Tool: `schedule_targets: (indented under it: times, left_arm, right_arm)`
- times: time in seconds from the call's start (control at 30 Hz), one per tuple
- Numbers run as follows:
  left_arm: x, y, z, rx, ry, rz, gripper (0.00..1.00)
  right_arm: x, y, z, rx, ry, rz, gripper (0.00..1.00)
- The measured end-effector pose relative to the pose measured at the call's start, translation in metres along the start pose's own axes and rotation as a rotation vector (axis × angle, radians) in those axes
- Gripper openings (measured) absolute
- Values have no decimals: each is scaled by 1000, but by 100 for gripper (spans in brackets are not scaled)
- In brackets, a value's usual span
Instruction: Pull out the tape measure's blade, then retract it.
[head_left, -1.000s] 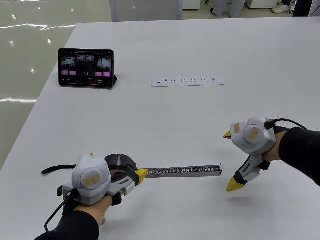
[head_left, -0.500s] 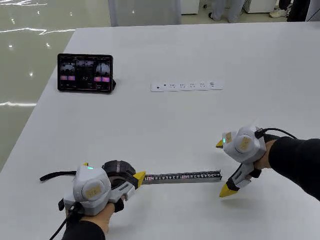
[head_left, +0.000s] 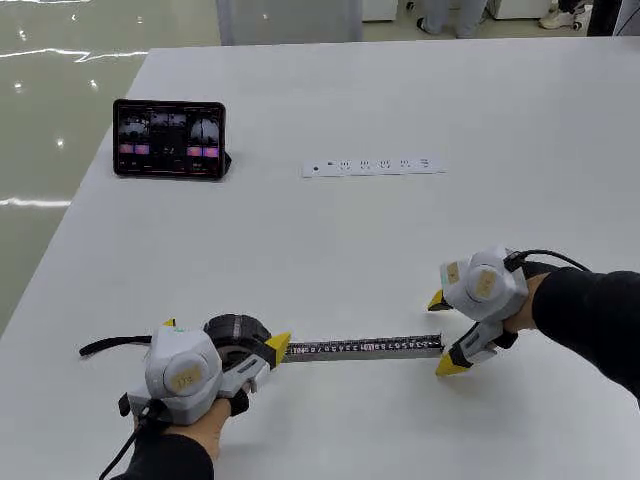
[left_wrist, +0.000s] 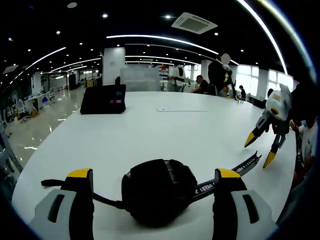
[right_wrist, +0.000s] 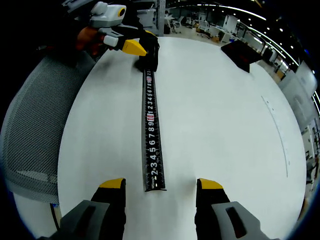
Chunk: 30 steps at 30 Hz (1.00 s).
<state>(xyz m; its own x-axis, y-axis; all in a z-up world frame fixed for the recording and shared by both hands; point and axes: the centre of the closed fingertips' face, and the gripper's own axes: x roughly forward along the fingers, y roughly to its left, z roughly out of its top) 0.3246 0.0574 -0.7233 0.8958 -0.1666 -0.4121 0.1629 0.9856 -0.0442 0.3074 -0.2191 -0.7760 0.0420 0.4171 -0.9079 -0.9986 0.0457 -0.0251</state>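
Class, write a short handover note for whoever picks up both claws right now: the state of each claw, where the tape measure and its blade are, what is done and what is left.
Left claw: open, jaws either side of the black tape measure case, with a gap showing on both sides.
Right claw: open, jaws flanking the blade's free end, not touching it.
Blade: pulled out, lying flat on the white table, running from the case towards the right claw.
Done: the pull-out, by the look of it.
Left: retract the blade into the case.
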Motion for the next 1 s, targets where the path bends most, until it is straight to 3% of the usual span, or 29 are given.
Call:
schedule_targets:
  times: [0.63,1.0]
  left_arm:
    - [1,-2,2,5,-8,-7,99]
    - [3,0,2,-4,-9,-1,99]
  right_arm:
    - [1,7,-4,-15,20,27,16]
    - [2,8,-4,-41,29,27,12]
